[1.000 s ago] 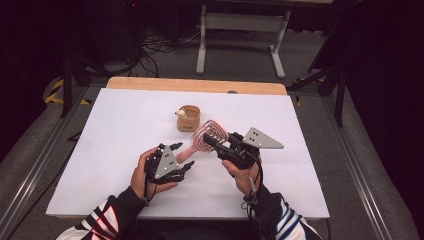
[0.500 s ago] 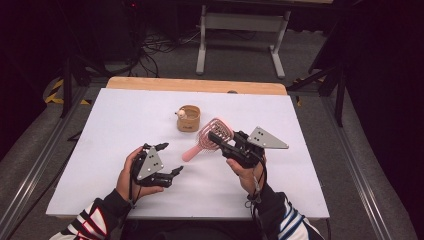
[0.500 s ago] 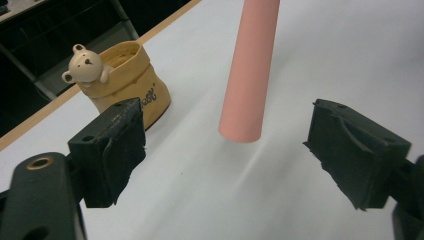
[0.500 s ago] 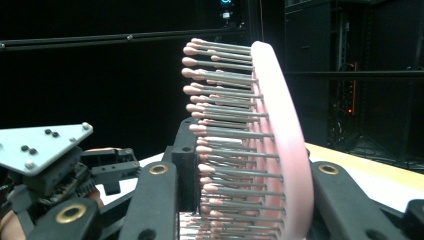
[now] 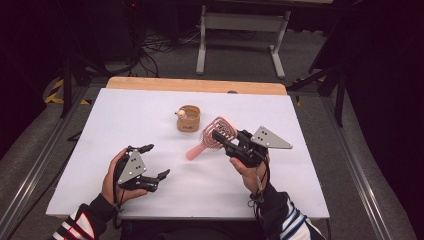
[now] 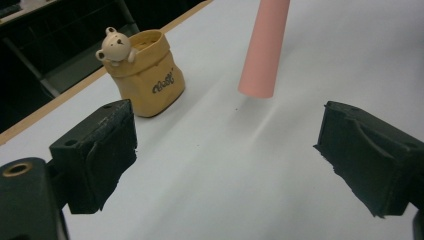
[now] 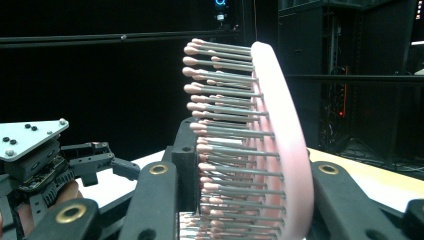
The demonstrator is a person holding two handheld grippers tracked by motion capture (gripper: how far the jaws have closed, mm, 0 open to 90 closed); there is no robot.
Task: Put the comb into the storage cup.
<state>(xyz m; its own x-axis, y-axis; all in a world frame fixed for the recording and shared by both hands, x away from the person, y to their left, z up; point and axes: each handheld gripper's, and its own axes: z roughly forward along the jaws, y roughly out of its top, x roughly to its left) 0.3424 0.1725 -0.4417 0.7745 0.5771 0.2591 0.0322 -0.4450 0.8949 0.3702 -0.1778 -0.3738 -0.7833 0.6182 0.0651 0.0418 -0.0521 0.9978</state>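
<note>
A pink hairbrush (image 5: 220, 134) hangs tilted above the white table (image 5: 125, 120), its handle end (image 5: 192, 154) pointing down-left. My right gripper (image 5: 223, 137) is shut on the brush head; in the right gripper view the bristles (image 7: 235, 145) stand between both jaws of this gripper (image 7: 250, 197). My left gripper (image 5: 156, 161) is open and holds nothing, low over the table to the left of the handle. In the left gripper view the pink handle (image 6: 262, 50) hangs ahead of the left gripper (image 6: 232, 160), apart from it.
A small yellow pot with a bear figure (image 5: 188, 118) stands on the table behind the brush, also in the left gripper view as the yellow pot (image 6: 150, 75). A wooden strip (image 5: 200, 86) edges the far side. The other hand's gripper (image 7: 40, 155) appears at left.
My left gripper drew back left and toward the person, away from the brush handle, and stands open. The right gripper shifted slightly right with the brush.
</note>
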